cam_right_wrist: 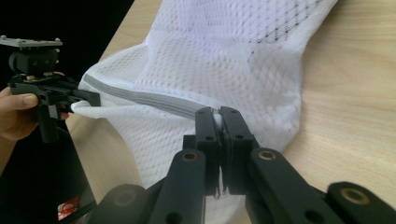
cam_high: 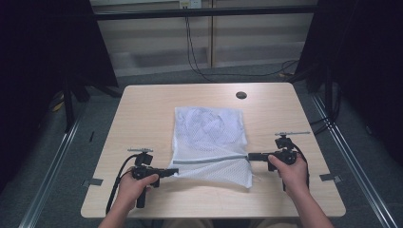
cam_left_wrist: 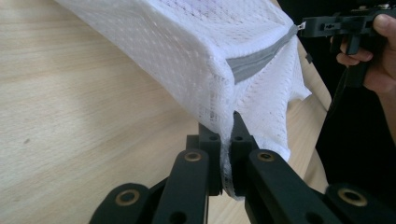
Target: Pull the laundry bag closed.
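A white mesh laundry bag (cam_high: 209,137) with a grey zipper (cam_high: 211,159) lies on the wooden table (cam_high: 142,114), its near end lifted and stretched between both grippers. My left gripper (cam_high: 174,171) is shut on the bag's left edge; in the left gripper view the mesh (cam_left_wrist: 187,51) is pinched between the jaws of my left gripper (cam_left_wrist: 227,135) just below the zipper's end (cam_left_wrist: 254,60). My right gripper (cam_high: 250,156) is shut on the bag's right edge at the zipper; in the right gripper view my right gripper (cam_right_wrist: 219,116) clamps white mesh beside the grey zipper (cam_right_wrist: 149,99).
A round cable hole (cam_high: 241,95) sits near the table's far edge. Dark curtains flank the table, and cables run across the floor behind it. A metal rail (cam_high: 351,156) runs along the right side of the table.
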A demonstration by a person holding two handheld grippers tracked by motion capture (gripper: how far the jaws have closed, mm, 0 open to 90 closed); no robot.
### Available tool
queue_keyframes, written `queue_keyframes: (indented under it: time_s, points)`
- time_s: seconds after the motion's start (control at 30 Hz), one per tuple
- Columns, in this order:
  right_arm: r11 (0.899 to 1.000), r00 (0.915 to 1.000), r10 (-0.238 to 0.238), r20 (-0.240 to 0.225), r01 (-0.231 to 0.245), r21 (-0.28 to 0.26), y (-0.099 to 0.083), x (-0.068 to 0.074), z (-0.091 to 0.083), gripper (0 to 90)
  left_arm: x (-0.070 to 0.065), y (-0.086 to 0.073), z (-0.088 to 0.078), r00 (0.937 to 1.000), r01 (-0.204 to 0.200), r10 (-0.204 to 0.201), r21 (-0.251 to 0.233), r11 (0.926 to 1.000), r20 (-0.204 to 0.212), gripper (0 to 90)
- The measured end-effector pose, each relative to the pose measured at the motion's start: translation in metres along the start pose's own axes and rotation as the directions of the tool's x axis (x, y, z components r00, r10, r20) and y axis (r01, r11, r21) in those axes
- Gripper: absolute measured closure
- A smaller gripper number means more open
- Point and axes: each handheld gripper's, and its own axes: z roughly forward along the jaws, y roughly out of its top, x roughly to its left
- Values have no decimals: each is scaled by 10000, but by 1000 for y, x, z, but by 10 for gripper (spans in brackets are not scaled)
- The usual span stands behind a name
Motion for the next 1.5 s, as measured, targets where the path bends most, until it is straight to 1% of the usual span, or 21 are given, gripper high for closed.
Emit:
queue_keyframes:
  time_s: [0.07, 0.13, 0.17, 0.3, 0.37, 0.43, 0.5, 0.57, 0.7, 0.83, 0.93, 1.0, 1.07, 1.17, 1.23, 1.27, 1.3, 1.37, 1.4, 1.43, 1.5]
  points:
    - [9999, 9998, 120, -140, -121, -57, 0, -1, -1, 869, 0, 0, 1, 10000, -9, 9, 24, 10000, 33, 886]
    - [10000, 9999, 65, -103, -65, -33, 0, -1, -1, 869, 1, 0, 1, 10000, -72, 72, 58, 10000, -20, 887]
    - [10000, 9999, 44, -92, -45, -14, 0, -1, -1, 869, 1, 0, 1, 10000, -38, 38, 35, 10000, -4, 887]
    - [10000, 9999, 74, -105, -74, -5, 0, -2, -2, 869, 0, 0, 1, 10000, -88, 88, 75, 9999, 10, 887]
    - [9999, 9999, 100, -71, -100, -39, 0, -3, -2, 869, 1, 0, 1, 9999, -105, 106, 97, 9999, -62, 887]
    - [9998, 9999, 171, 27, -171, -68, -1, -5, -4, 869, 1, 0, 0, 10000, -51, 51, 48, 10000, -63, 887]
    - [9994, 9994, 317, -100, -319, -162, -1, -8, -6, 869, 1, 0, 0, 10000, -51, 52, 67, 10000, -28, 887]
    - [9997, 9997, 225, -13, -225, -119, -2, -8, -6, 869, 1, 0, 1, 10000, -65, 66, 91, 9999, -65, 887]
    - [9996, 9996, 267, 34, -267, -68, -2, -7, -6, 869, 1, 0, 1, 10000, -45, 45, 81, 10000, -32, 887]
    - [9998, 9997, 186, 137, -185, -73, -2, -8, -6, 869, 0, 0, 1, 10000, -40, 40, 117, 9999, 15, 887]
    - [9998, 9995, 179, 246, -178, -53, -2, -7, -6, 869, 0, 0, 1, 10000, -64, 64, 143, 9999, -31, 887]
    - [9999, 9990, 121, 433, -119, -42, -2, -8, -7, 869, 0, 0, 1, 9999, -104, 104, 132, 9999, -21, 887]
    - [9997, 9992, 209, 343, -205, -126, -2, -10, -9, 869, 0, 0, 1, 10000, -65, 65, 106, 9999, 29, 887]
    - [9997, 9990, 210, 396, -206, -103, -2, -10, -9, 869, 0, 0, 2, 10000, -49, 48, 137, 9999, 20, 887]
    - [9999, 9988, 163, 472, -160, -64, -2, -10, -9, 869, -1, 0, 1, 10000, -9, 9, 112, 9999, -13, 887]
    - [9999, 9980, 126, 614, -124, -47, -2, -9, -9, 870, 0, 0, 1, 9999, -125, 125, 89, 9999, -64, 888]
    - [10000, 9969, -31, 788, 29, 21, -1, -10, -9, 869, 0, 0, 0, 10000, 0, 0, 5, 10000, -26, 887]
    - [10000, 9977, 70, 667, -68, -36, -1, -10, -10, 870, 0, 1, 0, 10000, -40, 40, -2, 10000, 6, 887]
    - [10000, 9976, 39, 687, -35, -64, -1, -10, -10, 869, 0, 0, 0, 10000, 2, -2, 1, 10000, -28, 888]
    - [10000, 9974, -17, 720, 21, -57, -1, -9, -10, 869, 0, 0, 0, 10000, -52, 52, 17, 10000, -28, 888]
    - [10000, 9971, -2, 764, 4, -26, -1, -9, -10, 870, 0, 0, 0, 10000, -30, 30, 13, 10000, -8, 888]
